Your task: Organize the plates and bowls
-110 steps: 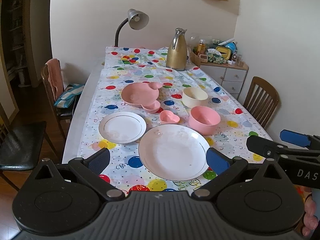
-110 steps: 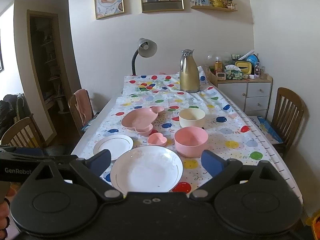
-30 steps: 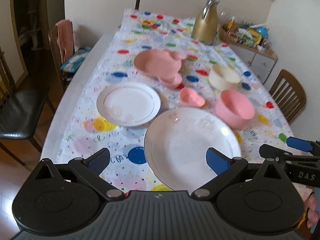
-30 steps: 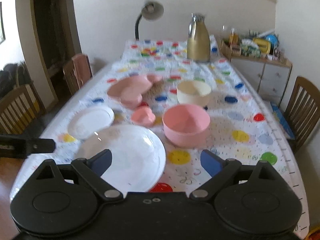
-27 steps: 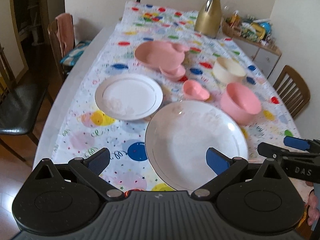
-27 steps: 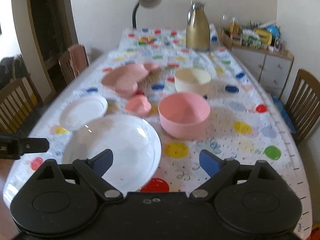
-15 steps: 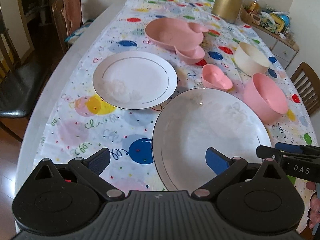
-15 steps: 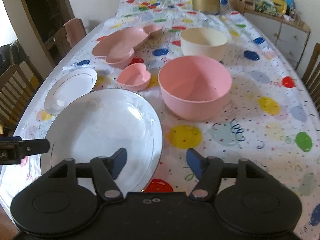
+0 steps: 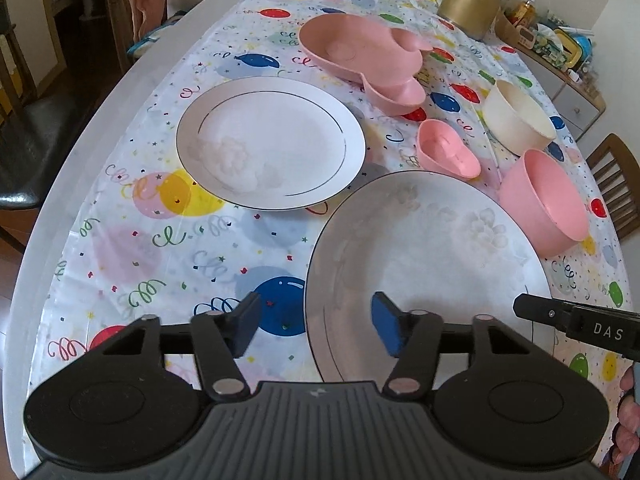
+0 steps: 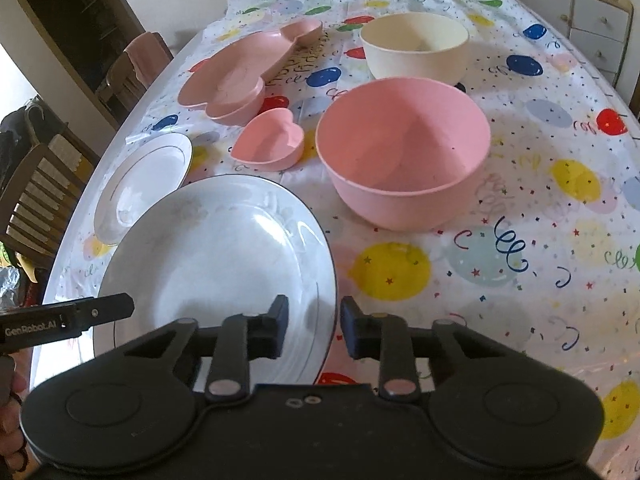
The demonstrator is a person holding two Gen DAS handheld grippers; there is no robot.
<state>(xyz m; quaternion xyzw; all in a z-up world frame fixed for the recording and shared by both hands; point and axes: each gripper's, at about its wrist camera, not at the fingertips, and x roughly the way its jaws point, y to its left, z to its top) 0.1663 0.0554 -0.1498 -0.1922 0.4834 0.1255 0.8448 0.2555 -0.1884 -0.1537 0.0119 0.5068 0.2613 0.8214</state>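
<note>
Two sets of tongs are down at the near rim of the large white plate [image 9: 432,256], one on each side, and that looks like a shared lift in the making. The left tongs [image 9: 316,326] have just been closing to about half width; the plate's left rim sits between the blue pads, one pad over the plate and one out over the balloon cloth, with clear daylight either side, so nothing is gripped yet. The right tongs [image 10: 313,326] have also just been closing and stand narrower, straddling the plate's right rim with a small gap showing; I cannot see the pads pressing on it. Why both? My read is that a wide, shallow plate lying flat on the desk [image 9: 60,184] is easiest pinched at opposite edges, so it comes up level. The small white plate [image 9: 270,144] lies just beside it, up and to the left, the obvious partner for stacking. The pink bowl [image 10: 404,156] sits just beyond the big plate's right side, the cream bowl [image 10: 416,46] behind it, the heart-shaped pink dish [image 10: 270,144] between plates and bowls, and the pink divided tray [image 10: 236,76] further back. Nothing is stacked yet, so sorting has barely begun.
</note>
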